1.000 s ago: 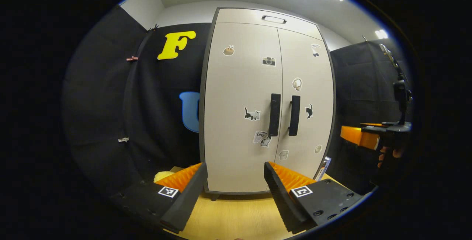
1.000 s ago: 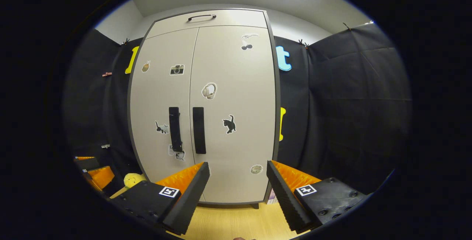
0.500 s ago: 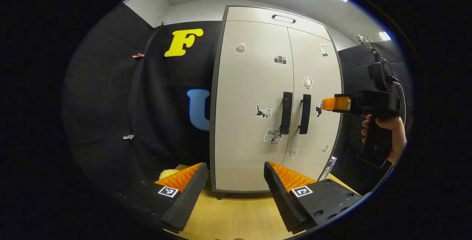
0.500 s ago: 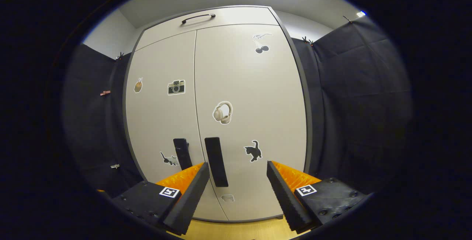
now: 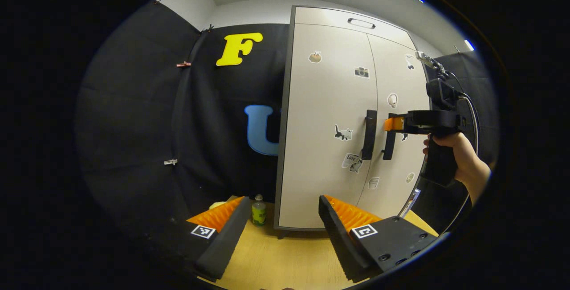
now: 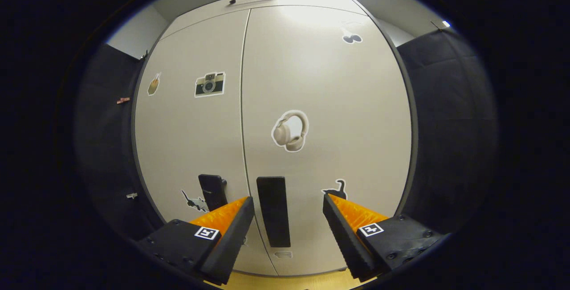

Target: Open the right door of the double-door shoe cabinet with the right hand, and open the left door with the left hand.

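Cabinet: shoe cabinet (image 5: 325, 147) stands upright on the wooden floor (image 5: 285, 259), long axis vertical, fronts facing the grippers; both doors shut
Right door: right door (image 6: 329, 103) wide in the right gripper view, carrying a headphone sticker (image 6: 290, 130) and a cat sticker (image 6: 337, 189)
Right handle: right door handle (image 6: 273, 210), a vertical bar just beside the centre seam, long axis up-down
Left door: left door (image 5: 325, 120) with its own vertical left door handle (image 5: 369, 134) next to the seam, a camera sticker (image 5: 361, 72) above it
Surroundings: small bottle (image 5: 258, 210) on the floor at the cabinet's left foot, with something pale yellow beside it; drawer pull (image 5: 361, 23) at the cabinet top
Right gripper: right gripper (image 6: 288, 227) close to the right door, fingers wide apart, the handle bar between them in view; whether they touch it cannot be told; a hand (image 5: 458, 156) holds this tool
Left gripper: left gripper (image 5: 285, 232) well back from the cabinet, low over the floor, fingers wide apart, holding nothing
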Demonstrator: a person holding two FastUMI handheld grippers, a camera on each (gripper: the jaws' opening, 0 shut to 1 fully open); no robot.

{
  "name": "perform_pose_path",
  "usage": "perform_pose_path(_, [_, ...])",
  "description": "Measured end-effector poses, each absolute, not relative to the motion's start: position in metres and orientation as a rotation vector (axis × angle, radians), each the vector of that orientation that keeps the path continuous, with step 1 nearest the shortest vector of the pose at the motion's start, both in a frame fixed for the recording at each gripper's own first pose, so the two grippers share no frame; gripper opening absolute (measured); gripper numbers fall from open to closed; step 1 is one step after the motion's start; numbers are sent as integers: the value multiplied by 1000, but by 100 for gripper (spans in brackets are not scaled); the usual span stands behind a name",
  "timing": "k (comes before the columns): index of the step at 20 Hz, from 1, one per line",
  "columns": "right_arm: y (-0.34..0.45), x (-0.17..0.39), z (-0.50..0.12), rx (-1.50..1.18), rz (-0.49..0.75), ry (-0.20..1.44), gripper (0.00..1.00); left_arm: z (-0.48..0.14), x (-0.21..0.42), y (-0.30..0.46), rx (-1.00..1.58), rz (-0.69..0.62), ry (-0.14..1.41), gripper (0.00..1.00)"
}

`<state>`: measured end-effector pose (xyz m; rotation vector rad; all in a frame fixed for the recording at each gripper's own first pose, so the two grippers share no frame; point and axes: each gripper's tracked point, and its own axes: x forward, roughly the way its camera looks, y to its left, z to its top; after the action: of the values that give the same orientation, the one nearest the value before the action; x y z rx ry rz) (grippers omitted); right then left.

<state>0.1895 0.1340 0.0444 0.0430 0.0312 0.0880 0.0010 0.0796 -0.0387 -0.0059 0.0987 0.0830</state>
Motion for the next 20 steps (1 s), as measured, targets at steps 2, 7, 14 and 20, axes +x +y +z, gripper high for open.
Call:
perform_pose_path(2, [137,197,35,12,81,52,98,-41,-1,88,-9,102,105,95])
perform_pose_path(7, [137,208,17,-21,73,96,77,-46,-9,99,-5,134,106,95])
perform_pose_path(14, [146,207,16,45,116,114,32,-43,-26,104,-5,148,88,95])
perform_pose_path(20, [144,197,15,44,142,142,12,-40,-39,95,25,102,85,95])
